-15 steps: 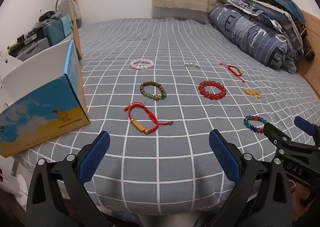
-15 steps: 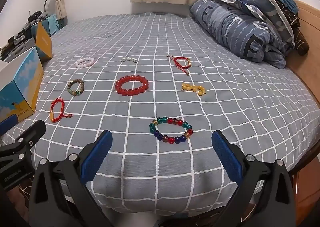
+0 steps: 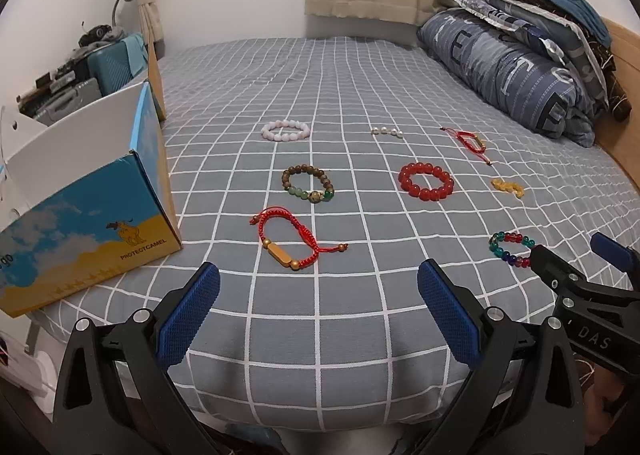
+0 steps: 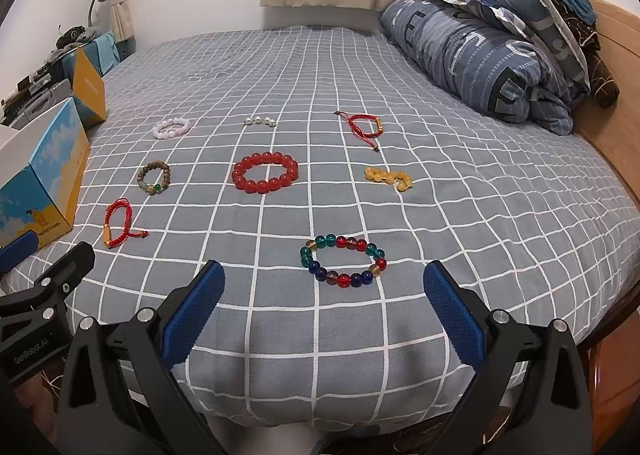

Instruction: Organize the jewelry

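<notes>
Both claws, left claw (image 3: pixel 318 309) and right claw (image 4: pixel 324 309), hang released over the near edge of the bed (image 4: pixel 500 215). Nearest to that edge lies the multicolour glass-bead bracelet (image 4: pixel 343 261), probably hard, smooth and slippery, so pinch across one side of the ring. Farther from the edge, the red cord bracelet (image 3: pixel 294 241) is soft and light; its gold bar seems the firm place to grip.

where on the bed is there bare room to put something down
Free: the sheet beyond the pink bracelet and pearl beads up to the curtain, and the strip between the yellow beads and the headboard side. Crowded: the middle, around the red bead bracelet, and beside the box.
</notes>
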Demonstrator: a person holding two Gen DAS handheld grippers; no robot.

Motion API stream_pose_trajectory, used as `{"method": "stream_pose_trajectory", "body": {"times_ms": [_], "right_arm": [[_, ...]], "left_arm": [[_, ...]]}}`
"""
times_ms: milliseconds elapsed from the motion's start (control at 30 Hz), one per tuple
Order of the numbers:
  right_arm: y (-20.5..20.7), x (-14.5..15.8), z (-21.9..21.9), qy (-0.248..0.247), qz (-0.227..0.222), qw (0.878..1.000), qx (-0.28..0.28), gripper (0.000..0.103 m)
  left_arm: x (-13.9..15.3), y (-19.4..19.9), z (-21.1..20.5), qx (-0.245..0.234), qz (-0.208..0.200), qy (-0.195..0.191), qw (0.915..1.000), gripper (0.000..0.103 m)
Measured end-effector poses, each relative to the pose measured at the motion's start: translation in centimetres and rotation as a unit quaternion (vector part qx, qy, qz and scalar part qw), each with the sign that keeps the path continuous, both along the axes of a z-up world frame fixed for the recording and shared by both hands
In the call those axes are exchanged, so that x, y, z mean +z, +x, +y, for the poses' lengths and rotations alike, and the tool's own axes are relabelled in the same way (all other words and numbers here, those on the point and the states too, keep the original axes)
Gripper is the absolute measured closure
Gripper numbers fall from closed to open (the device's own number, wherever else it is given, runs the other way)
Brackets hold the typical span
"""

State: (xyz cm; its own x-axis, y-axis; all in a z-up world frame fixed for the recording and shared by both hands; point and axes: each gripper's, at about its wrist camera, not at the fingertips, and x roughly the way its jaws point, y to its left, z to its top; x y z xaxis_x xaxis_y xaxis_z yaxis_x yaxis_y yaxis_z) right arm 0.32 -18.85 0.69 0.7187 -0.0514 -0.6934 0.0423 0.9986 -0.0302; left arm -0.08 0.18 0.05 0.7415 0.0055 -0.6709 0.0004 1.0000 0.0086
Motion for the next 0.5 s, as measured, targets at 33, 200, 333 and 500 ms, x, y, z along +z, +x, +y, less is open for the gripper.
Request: {"method": "stream_pose_trajectory", "body": {"times_ms": [33,200,333,500], "right_arm": [[0.01,0.01,0.06,0.000,0.000,1.000,0.000,0.007],[0.02,-0.06,0.12,0.001,0.001,1.000,-0.001,0.007],[0.03,-0.07,0.06,0.001,0.001,1.000,0.000,0.007],[0.00,-0.07,0.18,0.000,0.000,1.000,0.002,0.007]], "left_arm": [[0.03,-0.01,0.01,0.000,-0.001,0.001,1.0000,0.006],[0.10,0.01,0.05,0.001,-0.001,-0.002,1.0000,0.006],[0.04,0.02,0.11,-0.002,0.003,-0.006,1.0000,0.006],[-0.07,0.02,0.05,-0.003,0.002,-0.007,1.0000,0.006]]}}
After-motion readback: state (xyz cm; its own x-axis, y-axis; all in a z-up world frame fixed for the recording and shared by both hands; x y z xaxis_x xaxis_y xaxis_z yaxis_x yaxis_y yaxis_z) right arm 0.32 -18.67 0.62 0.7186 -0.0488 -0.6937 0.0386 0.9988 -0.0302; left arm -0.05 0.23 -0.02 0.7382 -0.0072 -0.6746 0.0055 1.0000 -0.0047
